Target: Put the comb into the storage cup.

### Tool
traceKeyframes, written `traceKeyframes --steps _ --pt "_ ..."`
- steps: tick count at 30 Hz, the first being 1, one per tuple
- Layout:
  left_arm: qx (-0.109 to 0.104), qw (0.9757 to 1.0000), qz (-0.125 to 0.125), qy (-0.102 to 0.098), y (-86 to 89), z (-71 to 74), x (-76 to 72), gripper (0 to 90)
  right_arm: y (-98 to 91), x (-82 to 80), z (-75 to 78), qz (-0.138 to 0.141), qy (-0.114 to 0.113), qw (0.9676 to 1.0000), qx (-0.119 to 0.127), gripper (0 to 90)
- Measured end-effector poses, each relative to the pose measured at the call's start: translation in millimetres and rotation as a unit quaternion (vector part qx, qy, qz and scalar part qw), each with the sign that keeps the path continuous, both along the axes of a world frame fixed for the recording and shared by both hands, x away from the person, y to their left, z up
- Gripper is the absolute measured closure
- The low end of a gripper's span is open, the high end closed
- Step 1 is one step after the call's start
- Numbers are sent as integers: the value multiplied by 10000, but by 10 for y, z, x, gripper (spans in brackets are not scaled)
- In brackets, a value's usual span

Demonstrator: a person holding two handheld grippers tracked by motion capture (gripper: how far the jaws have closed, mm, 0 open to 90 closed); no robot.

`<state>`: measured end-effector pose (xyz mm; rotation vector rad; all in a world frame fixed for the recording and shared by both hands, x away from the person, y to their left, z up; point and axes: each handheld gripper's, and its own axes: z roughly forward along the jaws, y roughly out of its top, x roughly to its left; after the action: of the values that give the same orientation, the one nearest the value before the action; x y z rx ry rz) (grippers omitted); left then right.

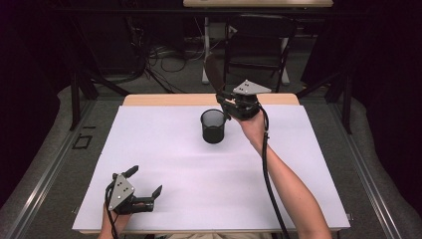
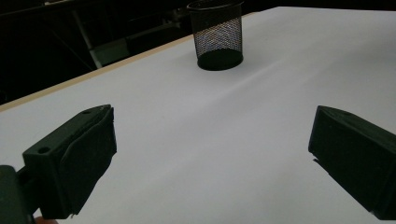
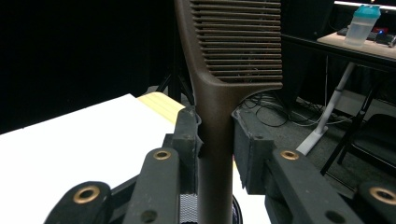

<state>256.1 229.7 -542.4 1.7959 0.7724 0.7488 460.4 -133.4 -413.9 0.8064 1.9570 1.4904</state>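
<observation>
Covering most of the tabletop, a white sheet (image 1: 199,179) holds one landmark: a black mesh cup (image 1: 213,126), upright, set toward the far centre. Everything below is placed w/ ref to that cup.

Right gripper (image 1: 225,102) hangs just beyond the cup's far-right rim, above it. Its jaws are clenched on the handle of a brown comb (image 3: 219,93); comb stands near upright, teeth end up, handle end pointing down toward the cup mouth.

Left gripper (image 1: 145,186) rests well toward the near-left of the cup, jaws released, nothing between them.

Step in hand, prob.: dropping the comb into the cup. To do it well: centre the handle tip over the mouth, keep comb vertical, lower till the tip is inside the rim, then let go. A light cup may tip if nudged.

Room: sheet around the cup is bare on all sides. Far table edge (image 1: 209,99) lies near, beyond the cup, so approach from above.
</observation>
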Motion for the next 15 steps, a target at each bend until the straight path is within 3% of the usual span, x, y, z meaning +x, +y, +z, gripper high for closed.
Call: traceKeyframes --steps 15 --pt "-6 10000 1 -13 -3 1 -3 10 39 63 -37 -48 -33 9999 124 725"
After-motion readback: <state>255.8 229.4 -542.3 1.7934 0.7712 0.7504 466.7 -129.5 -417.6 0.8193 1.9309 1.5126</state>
